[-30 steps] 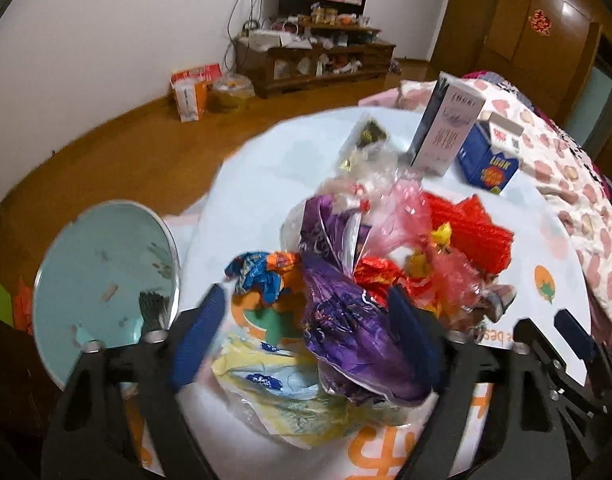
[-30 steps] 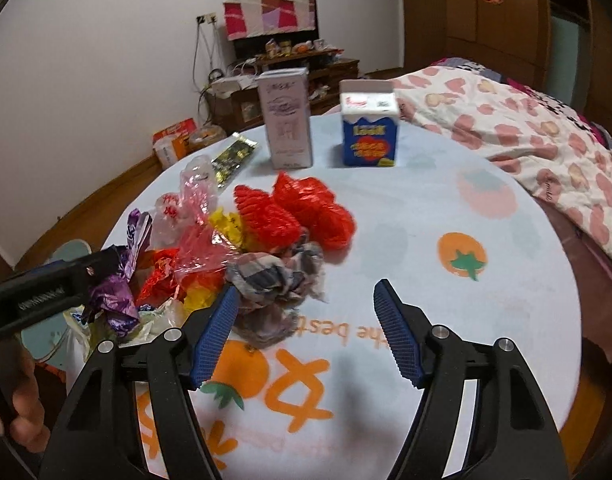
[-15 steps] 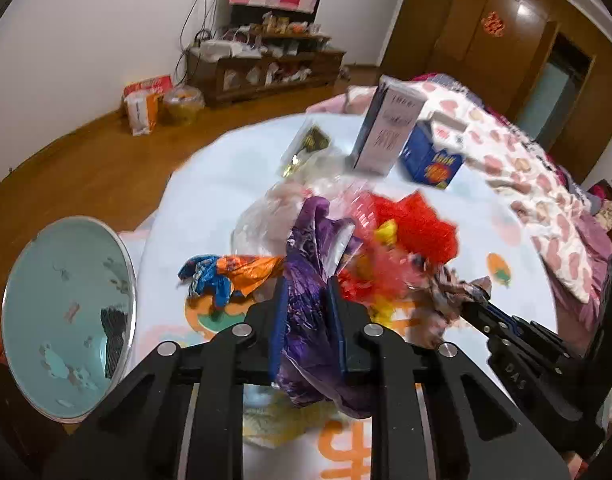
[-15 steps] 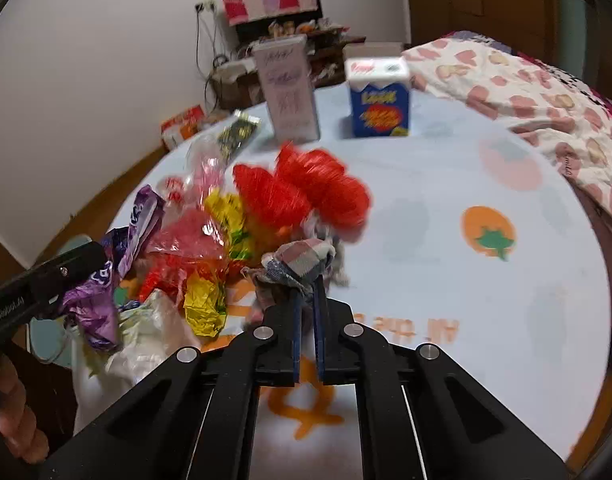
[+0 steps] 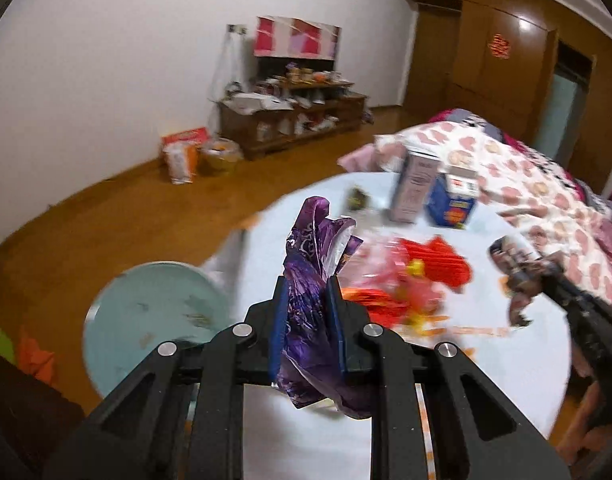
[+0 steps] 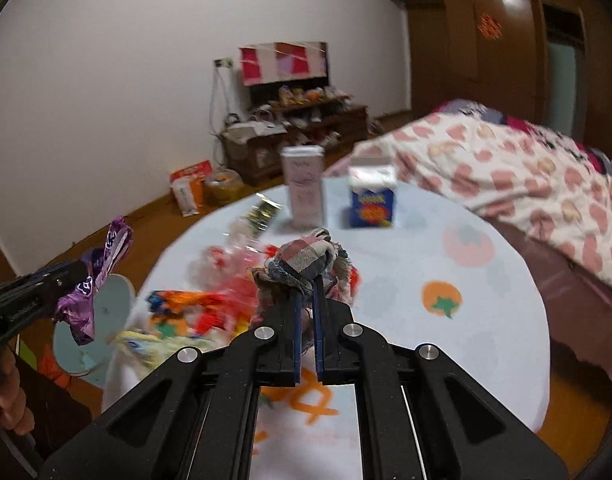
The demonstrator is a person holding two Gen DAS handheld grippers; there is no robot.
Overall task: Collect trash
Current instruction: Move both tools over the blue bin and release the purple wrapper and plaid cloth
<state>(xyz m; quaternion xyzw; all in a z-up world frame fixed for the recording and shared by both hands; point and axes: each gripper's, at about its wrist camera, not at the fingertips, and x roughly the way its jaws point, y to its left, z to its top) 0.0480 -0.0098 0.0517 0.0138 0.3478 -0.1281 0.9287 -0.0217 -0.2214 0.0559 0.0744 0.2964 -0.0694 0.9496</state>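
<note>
- The left tongs (image 5: pixel 306 320) pinch a crumpled purple foil wrapper (image 5: pixel 312 264) between their blue pads; the wrapper sticks up past the tips and hangs below them, clear of the worktop (image 5: pixel 518 364).
- The right tongs (image 6: pixel 306 296) are pressed nearly together on a wad of checked cloth (image 6: pixel 306 258), which bunches over the tips, off the worktop.
- Seen from the right, the left tongs (image 6: pixel 72 280) hold the purple wrapper (image 6: pixel 94 280) out past the worktop's left edge, with a hand (image 6: pixel 8 392) gripping the handle below.
- Just beyond both tongs a blurred heap of trash (image 5: pixel 406 288) lies on the round worktop: red netting, pink plastic, orange and yellow wrappers.
- Farther back on the worktop a tall pale carton (image 6: pixel 304 190) and a blue carton (image 6: pixel 372 198) stand upright, near each other, with a small shiny packet (image 6: pixel 262 212) to their left.
- Beside the worktop on the left, lower down, is a pale blue round bin (image 5: pixel 146 320) with scraps inside.
- A bed (image 6: pixel 526 176) with a pink-patterned cover lies to the right.
</note>
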